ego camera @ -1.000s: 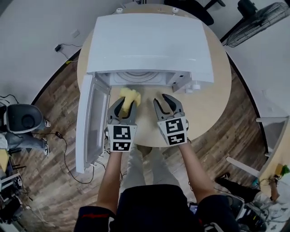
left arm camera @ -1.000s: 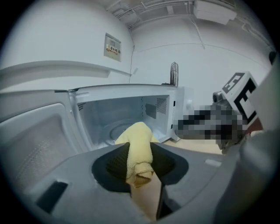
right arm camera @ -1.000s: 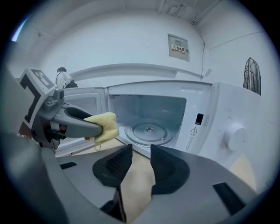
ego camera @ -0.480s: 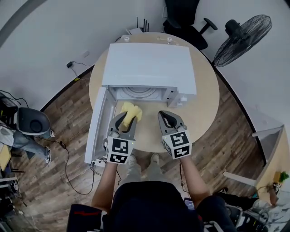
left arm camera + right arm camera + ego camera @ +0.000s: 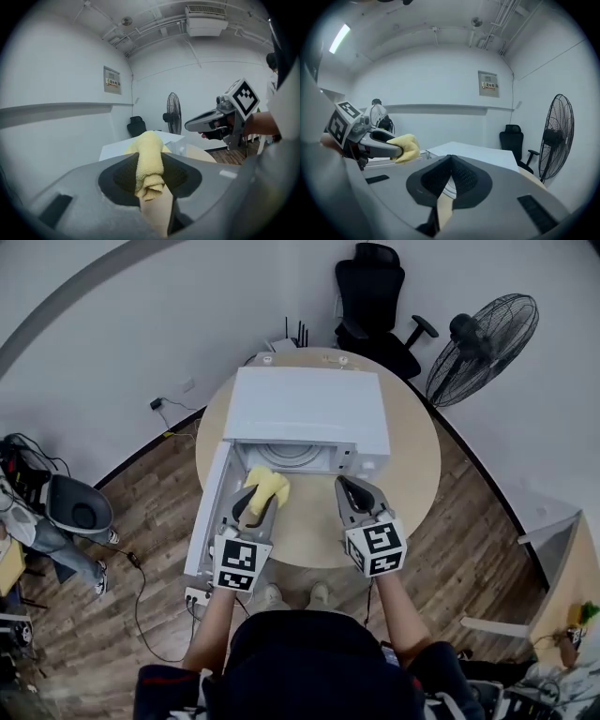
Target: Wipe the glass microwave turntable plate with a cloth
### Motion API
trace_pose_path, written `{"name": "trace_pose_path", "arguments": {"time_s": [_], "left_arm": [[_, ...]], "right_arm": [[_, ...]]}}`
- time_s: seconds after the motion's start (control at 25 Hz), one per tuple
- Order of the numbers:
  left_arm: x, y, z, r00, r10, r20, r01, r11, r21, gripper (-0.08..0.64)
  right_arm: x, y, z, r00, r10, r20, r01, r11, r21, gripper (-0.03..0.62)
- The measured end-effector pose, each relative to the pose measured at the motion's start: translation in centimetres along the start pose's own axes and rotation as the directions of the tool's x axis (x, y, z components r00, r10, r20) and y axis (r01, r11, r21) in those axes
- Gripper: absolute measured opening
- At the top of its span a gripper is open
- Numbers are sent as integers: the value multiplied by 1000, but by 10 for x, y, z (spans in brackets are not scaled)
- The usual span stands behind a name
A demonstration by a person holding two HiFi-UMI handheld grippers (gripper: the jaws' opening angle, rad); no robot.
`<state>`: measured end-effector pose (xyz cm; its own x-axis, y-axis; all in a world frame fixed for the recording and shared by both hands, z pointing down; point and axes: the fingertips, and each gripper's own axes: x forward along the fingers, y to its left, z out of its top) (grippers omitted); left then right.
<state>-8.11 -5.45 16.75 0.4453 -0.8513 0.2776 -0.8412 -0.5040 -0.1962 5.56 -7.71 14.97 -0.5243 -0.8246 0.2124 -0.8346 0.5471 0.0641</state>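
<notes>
A white microwave (image 5: 305, 409) stands on the round table with its door (image 5: 210, 512) swung open to the left. The glass turntable plate (image 5: 288, 455) shows inside the cavity. My left gripper (image 5: 262, 491) is shut on a folded yellow cloth (image 5: 268, 487), held in the air in front of the opening; in the left gripper view the cloth (image 5: 149, 161) is pinched between the pads. My right gripper (image 5: 349, 486) hovers beside it to the right, shut and empty, its pads meeting (image 5: 450, 160). Neither gripper touches the plate.
The round wooden table (image 5: 417, 474) has bare top to the right of the microwave. A standing fan (image 5: 481, 337) and a black office chair (image 5: 375, 296) are behind it. Cables and a power strip (image 5: 197, 594) lie on the floor at the left.
Both grippers have risen from the table, and the head view has pulled up and back. The right gripper's jaws went from open to shut. The left keeps hold of the cloth.
</notes>
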Motion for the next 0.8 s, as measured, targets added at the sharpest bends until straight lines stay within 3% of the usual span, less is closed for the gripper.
{"name": "trace_pose_path", "arguments": {"time_s": [0.16,0.48,0.8], "left_arm": [[-12,2,17,999,18,36,-19,1000,5,124],[-34,15,54,989,84,120,-90,995,45,124],[-45,14,65,981,99,167,-106,994,34,124]], "right_arm": [[-12,7,14,999,10,49,-11,1000,13,11],[-25,14,47,992,20,128,-9,997,-82,11],[-25,11,54,992,22,125,-9,995,-104,11]]}}
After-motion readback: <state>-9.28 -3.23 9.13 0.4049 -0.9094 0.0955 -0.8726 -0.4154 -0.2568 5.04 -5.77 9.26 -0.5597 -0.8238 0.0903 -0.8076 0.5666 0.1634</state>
